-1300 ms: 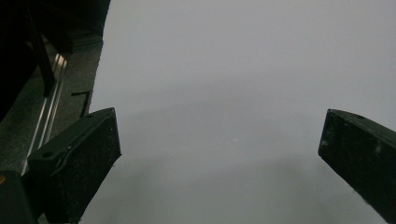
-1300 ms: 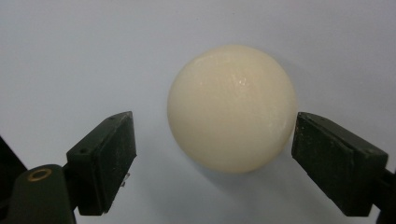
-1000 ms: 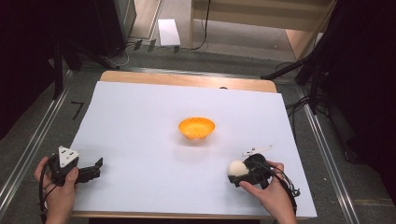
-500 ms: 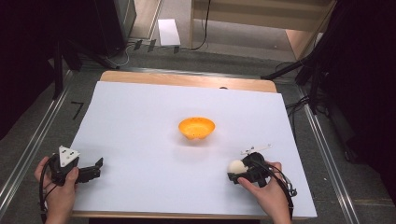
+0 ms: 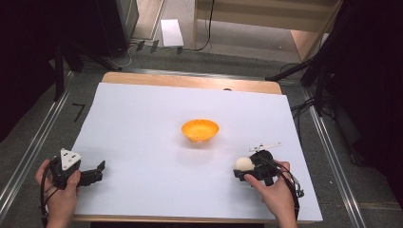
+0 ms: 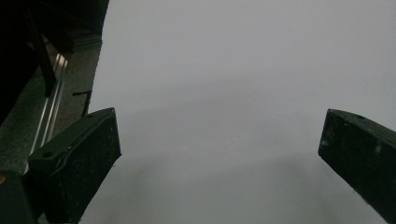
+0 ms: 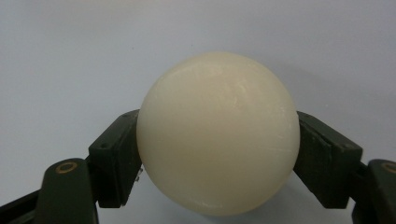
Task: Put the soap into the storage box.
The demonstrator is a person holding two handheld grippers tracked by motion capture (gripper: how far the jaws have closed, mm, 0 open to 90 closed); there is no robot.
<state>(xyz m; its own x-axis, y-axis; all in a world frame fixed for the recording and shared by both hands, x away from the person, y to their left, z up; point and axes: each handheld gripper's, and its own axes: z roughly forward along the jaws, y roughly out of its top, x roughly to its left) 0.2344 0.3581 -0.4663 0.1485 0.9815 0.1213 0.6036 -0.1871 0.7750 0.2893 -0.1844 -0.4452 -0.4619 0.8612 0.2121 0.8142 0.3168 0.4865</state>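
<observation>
Cream-white ball [image 7: 218, 133] is clamped between the jaws of the right gripper [image 5: 247, 170], one jaw on each side of it, low over the white worktop [image 5: 142, 123]. Looks like the grasp is done and the carry is next: lift it, swing over to the orange bowl [image 5: 200, 129] ahead of the jaws, let go gently. Being round, it has no long axis and points nowhere. Left gripper [image 5: 92, 173] sits idle, jaws wide apart, nothing between them.
</observation>
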